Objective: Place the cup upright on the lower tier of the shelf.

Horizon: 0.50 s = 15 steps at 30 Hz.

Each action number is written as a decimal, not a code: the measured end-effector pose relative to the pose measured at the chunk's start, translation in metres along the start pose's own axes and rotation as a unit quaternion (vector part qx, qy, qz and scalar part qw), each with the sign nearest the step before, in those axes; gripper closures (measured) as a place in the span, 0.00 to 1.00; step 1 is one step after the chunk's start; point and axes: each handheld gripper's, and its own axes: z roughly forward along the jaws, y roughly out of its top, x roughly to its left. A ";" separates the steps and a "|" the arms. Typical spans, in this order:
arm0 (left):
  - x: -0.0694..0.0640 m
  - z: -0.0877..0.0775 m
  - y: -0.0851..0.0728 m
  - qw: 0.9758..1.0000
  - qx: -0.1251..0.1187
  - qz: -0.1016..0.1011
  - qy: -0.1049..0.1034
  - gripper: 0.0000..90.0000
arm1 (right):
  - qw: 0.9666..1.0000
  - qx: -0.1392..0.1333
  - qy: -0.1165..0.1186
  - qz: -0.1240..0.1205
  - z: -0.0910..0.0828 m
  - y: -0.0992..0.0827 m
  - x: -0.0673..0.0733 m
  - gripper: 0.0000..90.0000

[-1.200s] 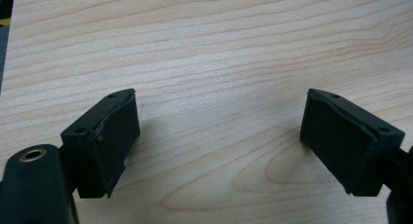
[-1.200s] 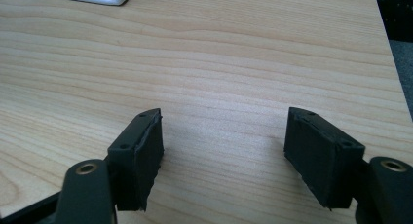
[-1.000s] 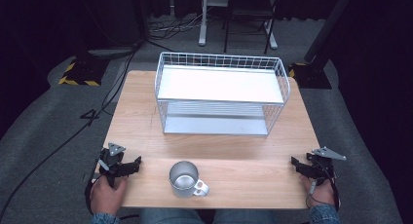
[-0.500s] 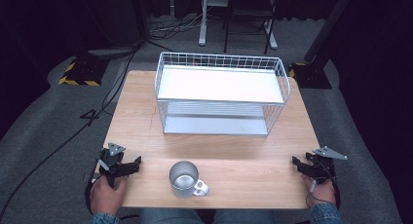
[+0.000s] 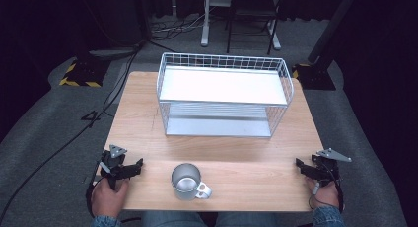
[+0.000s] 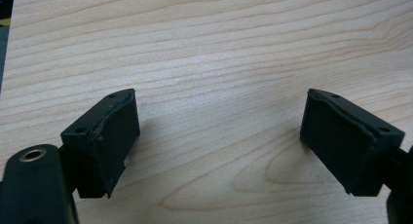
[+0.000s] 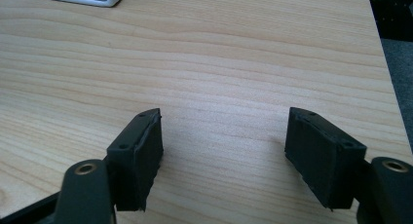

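Shiny silver metal makes up the small round mug [image 5: 186, 180], which stands upright near the front edge of the light wooden table [image 5: 236, 153]. Its white handle points to the right. The mug sits between the left gripper [image 5: 129, 169] and the right gripper [image 5: 304, 169], well apart from both. Both grippers have their jaws spread wide over bare wood; the right one's jaws have just been opening. Behind the mug stands a white wire basket [image 5: 224, 94].

Table [image 5: 143, 118]: light wood-grain top, rectangular. On it: white wire rack [image 5: 224, 96] with two shelves, standing toward the far edge; metal mug [image 5: 187, 181], upright, handle to the right, near the front edge, well apart from the rack.
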 end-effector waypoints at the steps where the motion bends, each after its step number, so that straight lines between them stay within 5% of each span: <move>1: 0.000 0.000 0.000 1.000 0.000 0.000 0.000 0.16 | 1.000 0.000 0.000 0.000 0.000 0.000 0.000 0.33; 12: 0.000 0.000 0.000 1.000 0.000 0.000 0.000 0.16 | 1.000 0.003 0.000 0.000 -0.001 0.001 0.002 0.36; 15: 0.000 0.000 0.000 1.000 0.000 0.000 0.000 0.16 | 1.000 -0.016 0.013 -0.011 -0.007 0.004 0.010 0.36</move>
